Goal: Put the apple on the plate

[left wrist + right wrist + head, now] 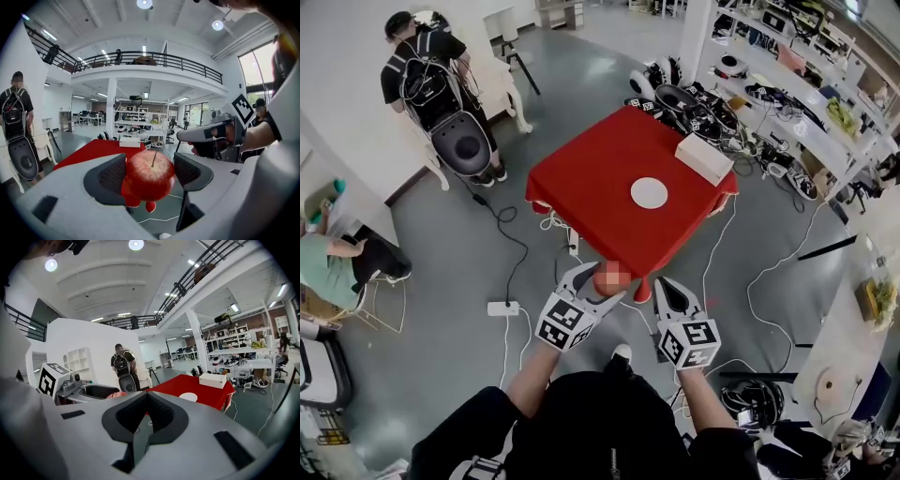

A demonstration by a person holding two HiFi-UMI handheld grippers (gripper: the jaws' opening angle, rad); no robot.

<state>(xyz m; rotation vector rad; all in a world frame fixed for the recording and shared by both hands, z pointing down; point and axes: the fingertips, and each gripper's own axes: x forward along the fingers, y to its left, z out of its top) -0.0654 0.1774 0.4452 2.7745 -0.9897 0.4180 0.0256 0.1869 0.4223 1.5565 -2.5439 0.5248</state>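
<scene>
A red apple (pixel 150 176) with its stem up is held in the air, and my left gripper (pixel 149 169) is shut on it, pads on both sides. In the head view the apple (pixel 612 278) hangs over the floor just short of the near corner of the red table (pixel 591 183). The white plate (pixel 649 193) lies on the cloth near the table's middle, beyond the apple. My right gripper (pixel 667 289) floats beside the apple on the right, shut with nothing in it. Over its closed jaws (pixel 147 397) I see the plate (pixel 188 397).
A white box (pixel 705 157) sits on the table's far right corner, behind the plate. A person with a backpack (pixel 431 66) stands at the far left. Cables and a power strip (pixel 502 308) lie on the grey floor, and cluttered shelves (pixel 787 84) line the right.
</scene>
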